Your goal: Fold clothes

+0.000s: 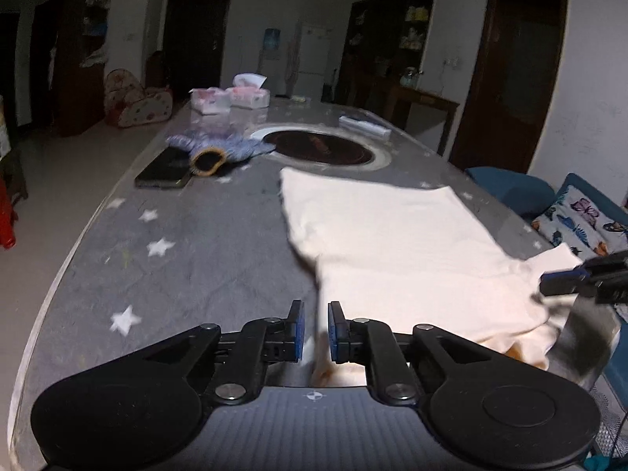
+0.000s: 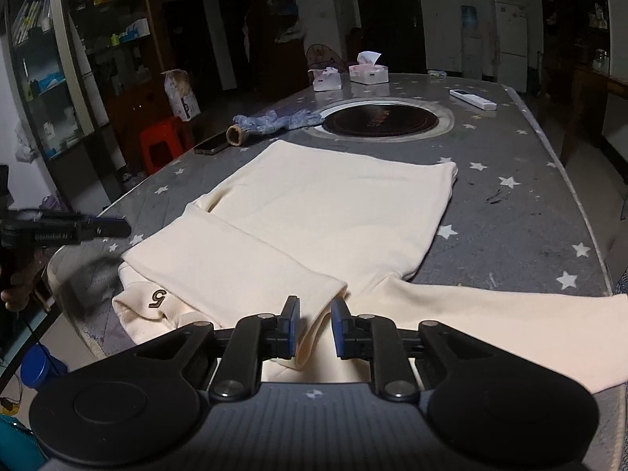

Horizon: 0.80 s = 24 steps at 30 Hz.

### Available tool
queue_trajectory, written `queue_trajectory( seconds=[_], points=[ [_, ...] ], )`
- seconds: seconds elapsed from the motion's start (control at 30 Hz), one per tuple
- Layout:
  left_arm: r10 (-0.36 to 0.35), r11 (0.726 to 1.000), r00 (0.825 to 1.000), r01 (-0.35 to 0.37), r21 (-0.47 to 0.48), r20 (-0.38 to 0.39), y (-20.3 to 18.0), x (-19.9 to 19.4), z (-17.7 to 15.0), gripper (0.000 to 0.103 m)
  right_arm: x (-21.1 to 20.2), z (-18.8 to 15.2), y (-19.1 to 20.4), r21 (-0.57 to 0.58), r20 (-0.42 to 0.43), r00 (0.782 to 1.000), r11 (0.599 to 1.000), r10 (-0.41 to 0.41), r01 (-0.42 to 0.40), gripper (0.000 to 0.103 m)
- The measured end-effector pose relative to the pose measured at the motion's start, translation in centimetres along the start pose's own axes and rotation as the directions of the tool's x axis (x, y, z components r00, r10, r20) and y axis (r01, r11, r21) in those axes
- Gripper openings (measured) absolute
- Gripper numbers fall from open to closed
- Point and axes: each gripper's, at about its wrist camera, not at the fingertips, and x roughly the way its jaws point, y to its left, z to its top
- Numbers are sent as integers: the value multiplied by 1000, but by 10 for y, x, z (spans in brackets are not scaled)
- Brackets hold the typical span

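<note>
From the left wrist camera, my left tongs [image 1: 315, 329] stand with their jaws apart, a narrow gap between the blue pads, and the near edge of the cream sweatshirt [image 1: 384, 235] hangs or lies right in that gap. I can't tell whether the pads touch cloth; they are not clamped. The garment spreads ahead and to the right over the star-patterned tabletop [image 1: 188, 235], its long axis running away from me toward the round inset hob [image 1: 320, 148]. The right tongs [image 1: 565, 278] show at the right edge, just beside a sleeve end; their state is unclear from here. A phone [image 1: 163, 170] and a blue knitted piece [image 1: 219, 149] lie well apart to the far left.

From the right wrist camera, my right tongs [image 2: 315, 327] are also apart, nothing gripped. One sleeve [image 2: 235, 259] is laid across the chest, its cuff ending just ahead of the jaws and slightly left. The other sleeve [image 2: 510, 322] stretches out flat to the right, along the near tabletop edge. The left tongs [image 2: 114, 227] hover off the left side of the garment, near the shoulder.

I judge the outstretched right sleeve is what remains to be brought in, and the right tongs are the nearer to it.
</note>
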Motion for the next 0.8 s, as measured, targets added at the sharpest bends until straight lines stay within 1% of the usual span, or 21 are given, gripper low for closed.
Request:
queue_trajectory(
  seconds=[0.1, 0.27, 0.33, 0.4, 0.47, 0.57, 0.67, 0.73, 0.8],
  points=[
    [-40, 999, 999, 40, 19, 1, -12, 11, 7, 14, 9, -5, 5, -15, -16, 1000, 1000, 12, -12, 16],
    [-115, 992, 993, 116, 41, -20, -38, 34, 15, 14, 14, -13, 7, -35, -32, 999, 999, -5, 4, 16],
    [-149, 987, 988, 151, 55, -31, -50, 42, 16, 14, 5, -15, -1, 14, -17, 1000, 1000, -4, 4, 16],
    [-179, 981, 983, 182, 71, -41, -62, 48, 16, 14, -6, -17, -13, 68, 2, 1000, 997, -27, 27, 16],
    [-207, 974, 977, 211, 86, -51, -74, 54, 16, 14, -16, -22, -26, 119, 12, 997, 991, -71, 69, 16],
    [-244, 962, 967, 250, 106, -67, -89, 60, 15, 14, -28, -31, -48, 179, 10, 987, 972, -158, 153, 17],
    [-259, 956, 963, 267, 119, -81, -97, 62, 13, 16, -39, -39, -71, 237, 11, 969, 942, -248, 238, 17],
    [-267, 952, 959, 277, 127, -90, -102, 63, 11, 16, -45, -43, -86, 281, 13, 956, 918, -294, 278, 17],
    [-275, 948, 956, 287, 135, -99, -107, 64, 9, 17, -52, -49, -103, 330, 13, 937, 886, -348, 325, 18]
  ],
)
